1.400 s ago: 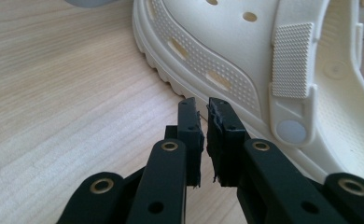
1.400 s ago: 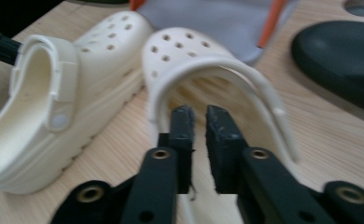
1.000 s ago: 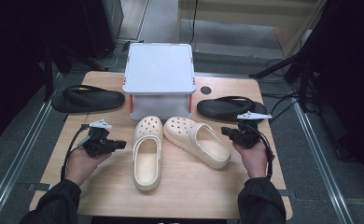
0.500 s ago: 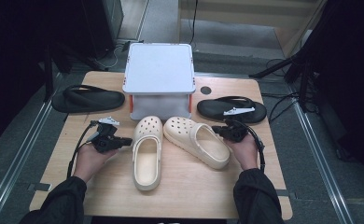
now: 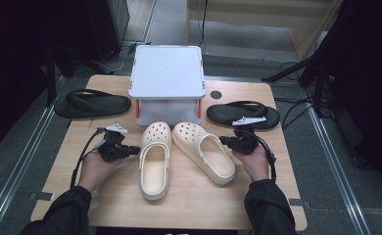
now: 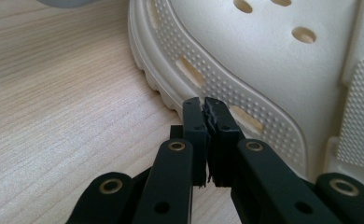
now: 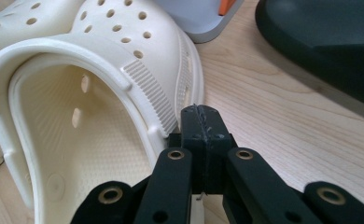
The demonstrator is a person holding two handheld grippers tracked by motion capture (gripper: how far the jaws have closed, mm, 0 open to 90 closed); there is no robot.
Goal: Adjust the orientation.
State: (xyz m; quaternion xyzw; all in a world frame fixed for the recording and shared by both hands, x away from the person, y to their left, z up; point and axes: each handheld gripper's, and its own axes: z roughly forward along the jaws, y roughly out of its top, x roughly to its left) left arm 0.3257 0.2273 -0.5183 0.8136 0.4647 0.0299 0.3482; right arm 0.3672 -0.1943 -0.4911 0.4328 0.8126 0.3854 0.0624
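Two cream clogs lie side by side mid-table, the left clog (image 5: 155, 159) and the right clog (image 5: 203, 151). My left gripper (image 5: 136, 150) is shut and empty, its tips right at the left clog's outer sole edge (image 6: 245, 116). On the other side, my right gripper (image 5: 223, 140) is shut with nothing in it, its tips at the right clog's outer rim (image 7: 157, 98). Whether either gripper touches its clog I cannot tell.
A white lidded box (image 5: 167, 83) stands behind the clogs. One black flip-flop (image 5: 92, 103) lies at the table's left edge and another black flip-flop (image 5: 243, 115) at the right, just behind my right gripper. Bare wooden table (image 5: 189, 205) lies at the front.
Both grippers have moved inward toward the clogs: the left one to the right up to the left clog's side, the right one leftward and down to the right clog's side.
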